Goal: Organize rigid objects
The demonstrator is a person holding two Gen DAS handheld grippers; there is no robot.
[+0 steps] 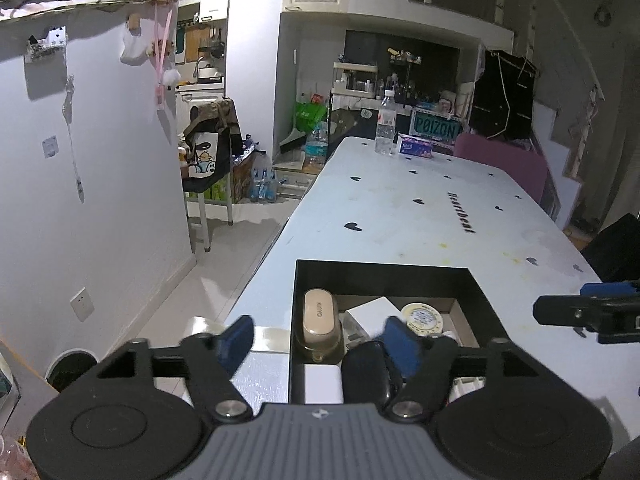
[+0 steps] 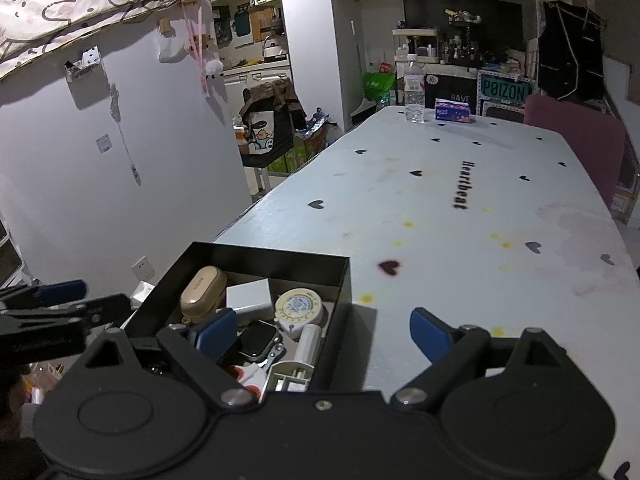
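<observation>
1. A black box (image 2: 256, 276) with an open top sits near the front left corner of the worktop (image 2: 460, 216), which carries a pale cloth printed with small dark hearts and the word "Heartbeat".
2. Inside the box lie a beige oval case (image 2: 202, 290), a white rectangular block (image 2: 250, 294), a round cream-coloured tin with a printed lid (image 2: 298, 306), a dark smartwatch (image 2: 258, 340) and a white cylinder (image 2: 310, 344); they lie close together, several touching.
3. The left claw (image 1: 320, 340) hangs over the near left edge of the box with its blue-padded fingers apart; no pad presses on anything. A dark rounded object (image 1: 366, 372) lies just beside its right finger, and whether they touch cannot be told.
4. The right claw (image 2: 324, 338) stands spread wide over the box's right wall: its left finger is above the box contents, its right finger above bare cloth. It holds nothing.
5. At the far end of the worktop stand a clear water bottle (image 2: 415, 92) and, just beside it, a tissue pack (image 2: 454, 116).
6. A pink chair back (image 2: 576, 140) shows at the far right edge.
</observation>
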